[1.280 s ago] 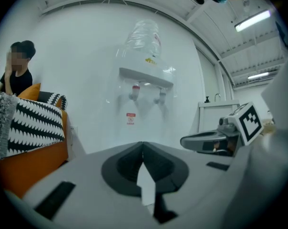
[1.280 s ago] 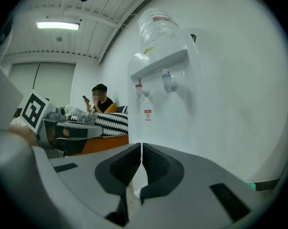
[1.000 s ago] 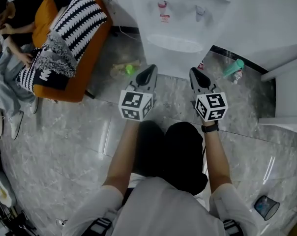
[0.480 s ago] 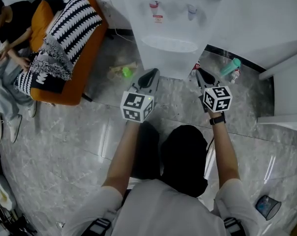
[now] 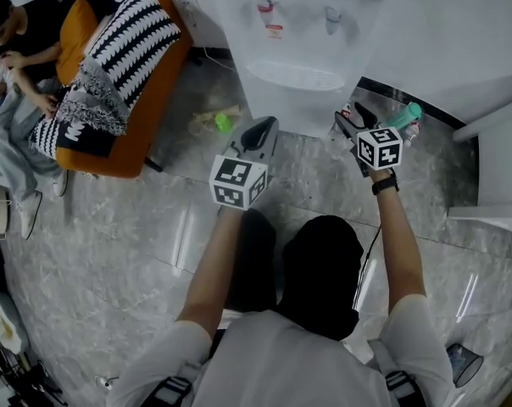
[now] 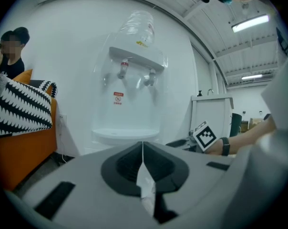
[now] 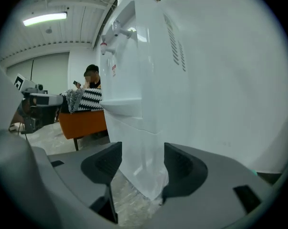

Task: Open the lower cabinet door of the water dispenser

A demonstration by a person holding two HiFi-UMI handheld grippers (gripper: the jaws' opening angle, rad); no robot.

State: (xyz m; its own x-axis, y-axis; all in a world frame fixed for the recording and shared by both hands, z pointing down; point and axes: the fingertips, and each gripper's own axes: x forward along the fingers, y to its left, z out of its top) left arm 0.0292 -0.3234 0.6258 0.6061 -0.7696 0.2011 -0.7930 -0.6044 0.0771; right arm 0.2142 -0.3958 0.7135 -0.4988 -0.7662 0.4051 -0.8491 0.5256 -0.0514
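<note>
A white water dispenser (image 5: pixel 303 49) stands against the wall, its taps and drip tray facing me. My left gripper (image 5: pixel 264 127) hangs in front of it, a little to the left, with its jaws shut and empty (image 6: pixel 142 144); the dispenser (image 6: pixel 134 94) fills that view ahead. My right gripper (image 5: pixel 355 115) sits at the dispenser's right front corner, low down. Its jaws (image 7: pixel 142 151) have just been opening and stand open. The corner of the lower cabinet (image 7: pixel 137 142) shows in the gap, with neither pad pressing on it. The lower door's front is hidden from the head view.
An orange sofa (image 5: pixel 146 100) with black-and-white throws stands at the left, with a person (image 5: pixel 19 41) seated beside it. A green bottle (image 5: pixel 404 115) lies on the floor right of the dispenser, litter (image 5: pixel 218 121) on its left. A white cabinet (image 5: pixel 493 168) is at the right.
My right gripper has moved forward and to the right, down beside the dispenser's right corner, and its jaws have gone from shut to open. The left gripper has barely shifted.
</note>
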